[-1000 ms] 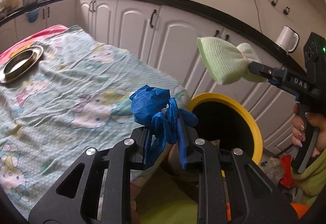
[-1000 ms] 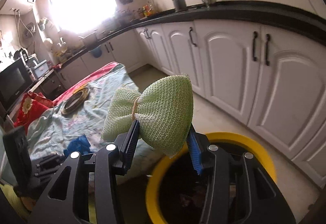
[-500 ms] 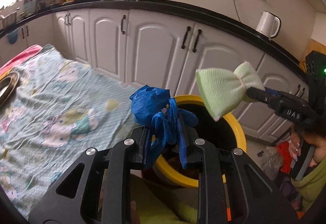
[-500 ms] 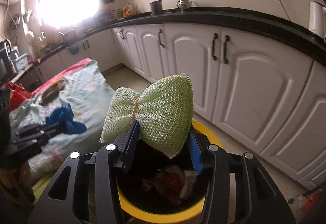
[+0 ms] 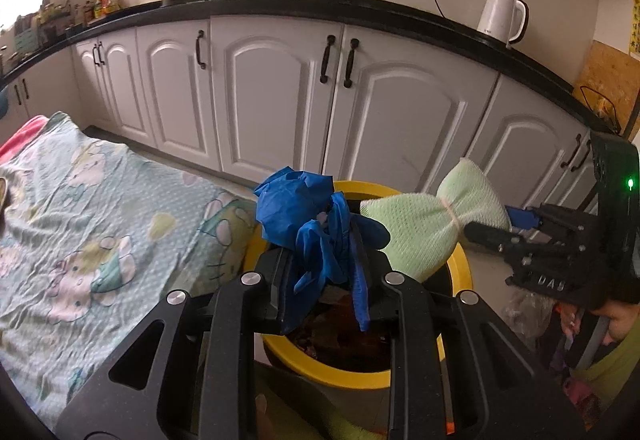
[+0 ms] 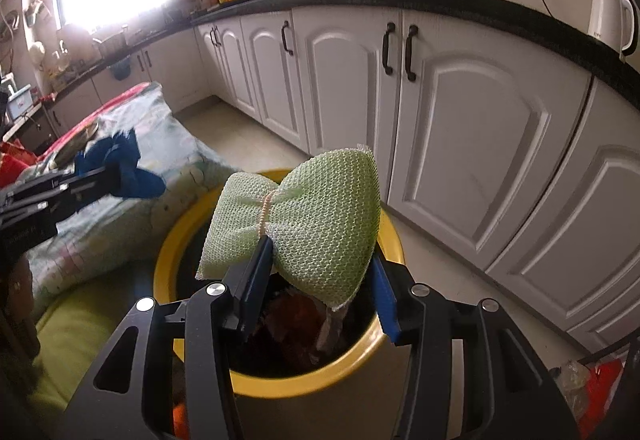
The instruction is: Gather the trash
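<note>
Both jaws clamped around trash (image 5: 316, 228)

Open mouth of yellow bin (image 5: 460, 272), partly filled with dark scraps well below the rim; free descent straight down. Above the opening, blue crumpled glove (image 5: 308, 224) in left gripper (image 5: 322, 280) and green mesh scrubber (image 6: 296, 224) in right gripper (image 6: 316, 288), close together, narrowing the gap between. Left: draped patterned cloth (image 5: 88, 224) touching the bin. Far: white cabinet doors (image 5: 280, 99), strip of bare floor (image 6: 248, 143) between.
</note>
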A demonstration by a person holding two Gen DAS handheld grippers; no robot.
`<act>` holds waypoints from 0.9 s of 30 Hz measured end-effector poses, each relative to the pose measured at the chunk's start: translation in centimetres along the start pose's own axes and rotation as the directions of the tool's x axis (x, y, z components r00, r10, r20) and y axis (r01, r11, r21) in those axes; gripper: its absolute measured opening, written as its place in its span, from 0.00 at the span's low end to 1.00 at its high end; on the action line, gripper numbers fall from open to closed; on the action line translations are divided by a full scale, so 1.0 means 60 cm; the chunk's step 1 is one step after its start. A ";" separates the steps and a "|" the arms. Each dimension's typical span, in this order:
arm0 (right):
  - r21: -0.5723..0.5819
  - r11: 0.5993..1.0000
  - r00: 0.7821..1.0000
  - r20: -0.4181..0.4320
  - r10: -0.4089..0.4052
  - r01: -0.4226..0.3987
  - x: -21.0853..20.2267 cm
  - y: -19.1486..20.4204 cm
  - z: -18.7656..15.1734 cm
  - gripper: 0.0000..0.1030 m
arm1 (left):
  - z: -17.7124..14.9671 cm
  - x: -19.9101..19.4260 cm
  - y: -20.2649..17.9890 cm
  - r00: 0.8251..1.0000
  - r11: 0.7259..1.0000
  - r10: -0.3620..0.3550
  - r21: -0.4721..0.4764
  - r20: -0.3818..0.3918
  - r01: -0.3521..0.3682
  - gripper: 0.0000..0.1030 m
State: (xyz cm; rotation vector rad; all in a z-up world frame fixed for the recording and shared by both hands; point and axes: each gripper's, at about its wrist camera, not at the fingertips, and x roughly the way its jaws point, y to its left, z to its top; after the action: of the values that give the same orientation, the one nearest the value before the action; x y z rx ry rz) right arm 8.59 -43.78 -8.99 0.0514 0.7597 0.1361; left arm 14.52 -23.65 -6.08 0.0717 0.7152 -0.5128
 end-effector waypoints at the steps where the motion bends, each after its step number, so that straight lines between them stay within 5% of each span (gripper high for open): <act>1: 0.000 1.000 1.000 -0.003 0.000 0.000 0.001 -0.001 -0.003 0.44 | 0.001 0.004 -0.001 1.000 1.000 -0.003 0.001 -0.003 0.003 0.17; 6: 0.004 1.000 0.999 -0.036 0.011 -0.011 0.019 0.006 -0.016 0.48 | 0.002 0.018 -0.005 1.000 1.000 -0.021 0.001 -0.011 0.021 0.18; 11: 0.009 1.000 0.999 -0.041 0.011 -0.011 0.025 0.008 -0.017 0.64 | 0.002 0.029 -0.006 0.999 1.000 -0.031 -0.005 -0.023 0.031 0.49; 19: 0.084 0.996 0.999 -0.021 -0.039 0.040 0.016 -0.019 -0.018 0.78 | -0.005 0.023 0.011 0.999 0.999 -0.021 -0.049 -0.028 0.019 0.81; 27: 0.099 0.994 0.999 0.013 -0.039 0.037 0.006 -0.001 -0.004 0.89 | -0.006 -0.011 0.044 0.999 0.996 0.037 -0.087 -0.003 -0.037 0.89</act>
State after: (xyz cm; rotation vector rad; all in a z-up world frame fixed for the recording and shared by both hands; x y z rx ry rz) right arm 8.72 -43.80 -9.42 0.1320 0.7523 0.0617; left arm 15.11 -20.95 -6.21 0.0042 0.7356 -0.4458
